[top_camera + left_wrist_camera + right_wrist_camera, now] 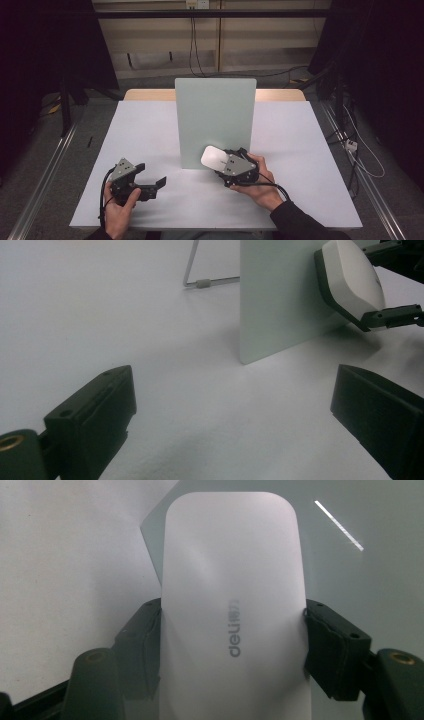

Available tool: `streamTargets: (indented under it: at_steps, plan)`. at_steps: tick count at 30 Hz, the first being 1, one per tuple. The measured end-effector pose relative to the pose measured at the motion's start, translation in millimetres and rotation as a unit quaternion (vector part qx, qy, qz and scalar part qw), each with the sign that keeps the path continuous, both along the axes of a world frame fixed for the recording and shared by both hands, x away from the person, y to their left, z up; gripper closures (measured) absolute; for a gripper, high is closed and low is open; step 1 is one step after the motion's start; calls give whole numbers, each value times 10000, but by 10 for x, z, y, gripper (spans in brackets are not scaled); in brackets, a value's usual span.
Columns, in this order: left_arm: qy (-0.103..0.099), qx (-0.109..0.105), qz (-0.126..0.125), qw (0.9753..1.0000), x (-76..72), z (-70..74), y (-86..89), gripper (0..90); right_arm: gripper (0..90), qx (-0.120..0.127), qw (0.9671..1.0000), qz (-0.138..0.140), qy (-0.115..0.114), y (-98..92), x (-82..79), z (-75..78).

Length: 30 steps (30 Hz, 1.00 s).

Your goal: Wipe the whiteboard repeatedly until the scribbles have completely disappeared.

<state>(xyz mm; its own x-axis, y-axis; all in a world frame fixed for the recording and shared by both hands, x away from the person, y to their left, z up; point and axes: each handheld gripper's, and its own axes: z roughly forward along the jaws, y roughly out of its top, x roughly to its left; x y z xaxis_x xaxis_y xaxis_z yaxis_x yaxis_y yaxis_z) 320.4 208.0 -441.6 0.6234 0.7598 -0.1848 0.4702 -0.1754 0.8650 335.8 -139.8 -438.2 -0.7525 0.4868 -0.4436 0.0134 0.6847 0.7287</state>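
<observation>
The right gripper (231,165) clamps the white eraser (213,156) against the upright board's (215,120) lower front mid-desk, wiping seemingly next, while the left gripper (150,176) waits wide open.

Table (150,130) has a white top with a wood edge showing at the far side. Pale green board (215,120) stands upright on it near the middle, propped by a wire stand (200,282) behind it.
</observation>
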Motion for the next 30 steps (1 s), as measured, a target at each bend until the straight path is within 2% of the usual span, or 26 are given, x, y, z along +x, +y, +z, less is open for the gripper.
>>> streamTargets:
  at_steps: [10,21,30]
  plan:
    - [53,-6,20,10000,12,-21,14,42,315,207,9995,-19,225,-41,2,47]
    - [38,8,20,10000,14,-19,12,42,315,360,9990,-96,263,-96,-30,101]
    - [22,10,18,10000,8,-11,0,42,315,480,9980,-122,394,-131,-63,142]
